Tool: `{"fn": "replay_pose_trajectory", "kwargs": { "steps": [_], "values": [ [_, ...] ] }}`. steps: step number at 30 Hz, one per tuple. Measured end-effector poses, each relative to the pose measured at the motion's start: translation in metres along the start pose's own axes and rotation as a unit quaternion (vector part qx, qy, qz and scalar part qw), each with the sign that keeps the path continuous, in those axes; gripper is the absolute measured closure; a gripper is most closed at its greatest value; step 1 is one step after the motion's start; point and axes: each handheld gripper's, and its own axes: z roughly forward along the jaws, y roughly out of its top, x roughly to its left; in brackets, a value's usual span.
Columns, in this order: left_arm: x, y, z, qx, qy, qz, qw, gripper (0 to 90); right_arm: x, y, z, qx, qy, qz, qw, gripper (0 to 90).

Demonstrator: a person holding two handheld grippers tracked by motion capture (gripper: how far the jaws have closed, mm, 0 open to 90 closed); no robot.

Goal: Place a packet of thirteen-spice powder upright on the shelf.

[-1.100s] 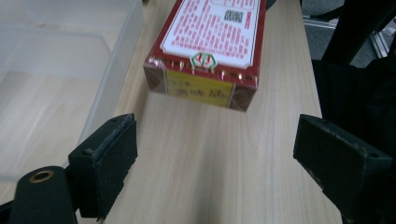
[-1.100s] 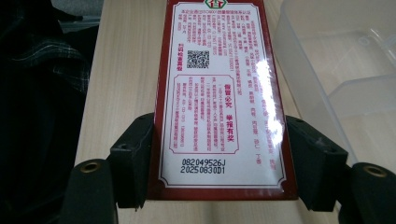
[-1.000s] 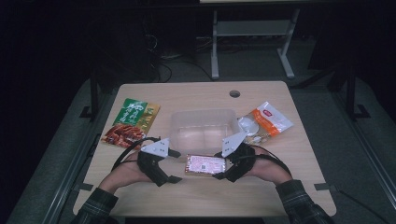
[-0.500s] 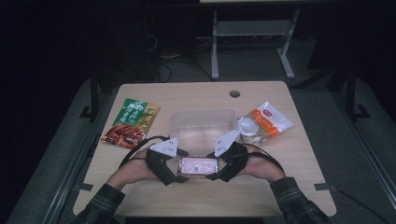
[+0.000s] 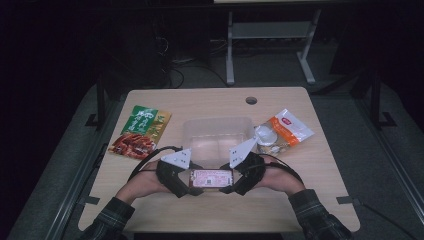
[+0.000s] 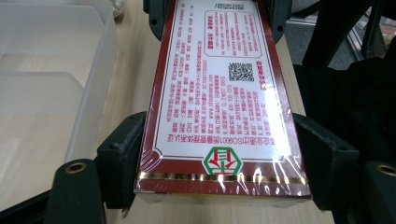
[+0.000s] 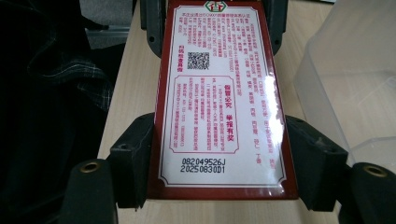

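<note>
A flat red box with a white printed label (image 5: 212,178) lies near the table's front edge, held by its two short ends. My left gripper (image 5: 192,181) is at its left end. In the left gripper view the box (image 6: 219,93) runs away between the jaws, which have just been closing, and both pads (image 6: 123,158) press its long sides. My right gripper (image 5: 231,181) is shut on the right end. In the right gripper view its pads (image 7: 135,154) clamp the box (image 7: 219,102) on both sides.
A clear plastic container (image 5: 217,135) stands just beyond the box, close to both grippers. A green and red snack pouch (image 5: 140,132) lies at the left and a white and orange pouch (image 5: 285,131) at the right. The table (image 5: 210,100) has a cable hole (image 5: 251,100) at the back.
The left gripper has moved in over the box's left end and its jaws have closed against the box. The right gripper keeps its grip, and the box has shifted slightly left.
</note>
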Motion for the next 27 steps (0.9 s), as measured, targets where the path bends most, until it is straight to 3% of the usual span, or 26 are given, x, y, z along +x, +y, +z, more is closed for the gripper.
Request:
{"fn": "replay_pose_trajectory", "kwargs": {
  "steps": [8, 13, 19, 24, 25, 27],
  "values": [
    [0.0, -0.002, 0.001, 0.006, -0.003, 0.004, 1.0, 31.3, 0.0, -0.001, 0.002, -0.001, 0.005, 0.0, 1.0, 31.4],
    [0.0, -0.005, 0.003, -0.005, -0.006, -0.004, 1.0, 31.6, 0.001, -0.002, 0.003, -0.003, 0.005, 0.0, 1.0, 30.6],
    [0.002, -0.009, 0.004, -0.001, -0.009, -0.01, 0.9999, 31.6, 0.002, -0.005, 0.0, -0.007, -0.016, 0.008, 0.9998, 20.8],
    [0.004, -0.012, 0.003, 0.001, -0.005, -0.016, 0.9999, 31.6, 0.004, -0.015, -0.007, -0.018, -0.034, 0.031, 0.9988, 18.7],
    [0.005, -0.013, 0.003, 0.002, -0.002, -0.019, 0.9998, 31.6, 0.006, -0.023, -0.013, -0.021, -0.046, 0.052, 0.9973, 16.8],
    [0.006, -0.014, 0.004, 0.005, 0.002, -0.027, 0.9996, 31.6, 0.009, -0.031, -0.019, -0.032, -0.056, 0.07, 0.9955, 16.7]
  ]
}}
